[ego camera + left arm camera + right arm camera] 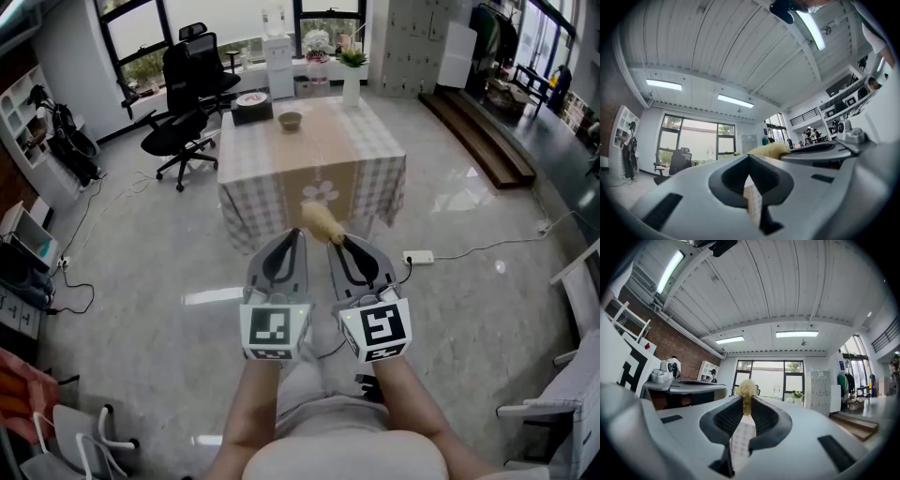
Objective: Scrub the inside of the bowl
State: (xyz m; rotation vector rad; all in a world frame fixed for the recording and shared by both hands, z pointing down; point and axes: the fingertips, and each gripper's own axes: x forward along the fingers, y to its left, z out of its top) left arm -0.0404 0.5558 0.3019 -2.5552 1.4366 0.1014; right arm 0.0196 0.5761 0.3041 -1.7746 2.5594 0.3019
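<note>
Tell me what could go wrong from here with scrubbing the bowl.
The right gripper pinches the scrubber by one end only, at its tips; pressing could twist it loose. The bowl stands loose on the tablecloth, and the left gripper is shut and empty; unsteadied, the bowl may slide.

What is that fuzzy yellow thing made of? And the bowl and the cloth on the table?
The scrubber is pale yellow with frayed, stringy strands, so probably plant fibre like loofah, matte. The bowl is tan and smooth; ceramic or wood, too small to tell. The cloth is checked fabric, since it hangs in soft folds at the sides.
</note>
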